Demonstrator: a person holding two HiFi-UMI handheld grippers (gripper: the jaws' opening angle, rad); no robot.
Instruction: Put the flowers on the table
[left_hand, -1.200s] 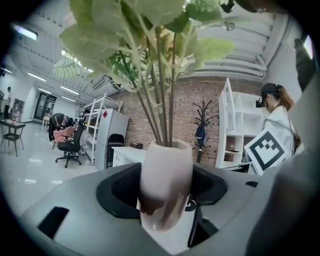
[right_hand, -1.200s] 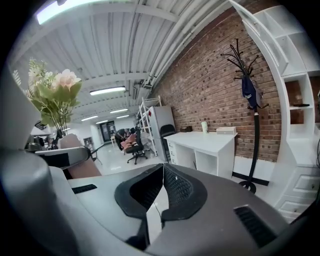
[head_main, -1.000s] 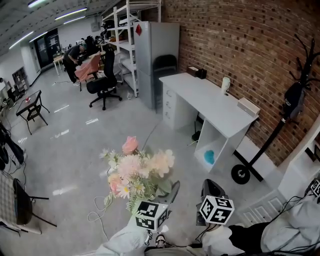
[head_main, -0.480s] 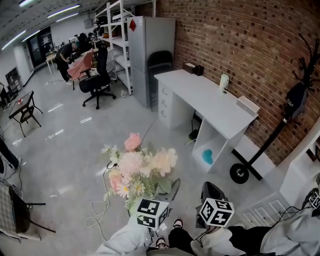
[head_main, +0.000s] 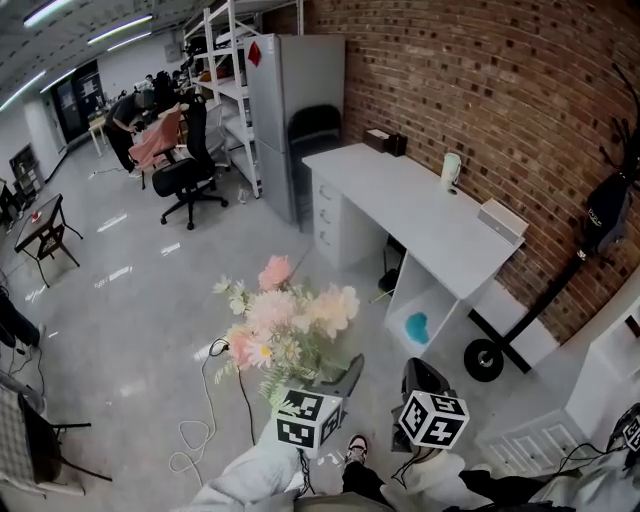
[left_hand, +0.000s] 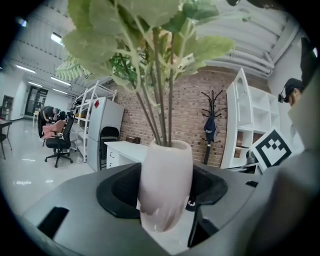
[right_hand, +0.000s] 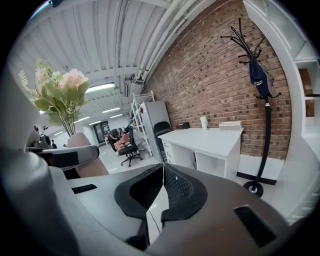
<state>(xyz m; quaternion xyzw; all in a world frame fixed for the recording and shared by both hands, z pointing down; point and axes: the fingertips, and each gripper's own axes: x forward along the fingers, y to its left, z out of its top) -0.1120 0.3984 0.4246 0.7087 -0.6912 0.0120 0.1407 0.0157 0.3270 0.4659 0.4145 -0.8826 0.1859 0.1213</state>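
Observation:
A bouquet of pink, peach and white flowers (head_main: 288, 322) stands in a pale pink vase (left_hand: 165, 186). My left gripper (left_hand: 165, 202) is shut on the vase, its jaws clasping the body from both sides, and it carries the vase upright above the floor. In the head view the left gripper (head_main: 338, 384) sits under the blooms, which hide the vase. My right gripper (head_main: 424, 381) is beside it; its jaws (right_hand: 161, 192) meet with nothing between them. The white table (head_main: 425, 218) stands ahead against the brick wall, also visible as the table (left_hand: 125, 147) and table (right_hand: 212, 138).
On the table stand a cup (head_main: 451, 169), a white box (head_main: 501, 217) and a dark box (head_main: 386, 142). A grey cabinet (head_main: 290, 105) and black chair (head_main: 314, 135) flank its far end. A coat rack (head_main: 598, 215), an office chair (head_main: 186, 172) and a floor cable (head_main: 213, 402) are nearby.
The whole view has drawn nearer to the table, and the bouquet with both grippers has shifted slightly right and forward. Both grips are unchanged.

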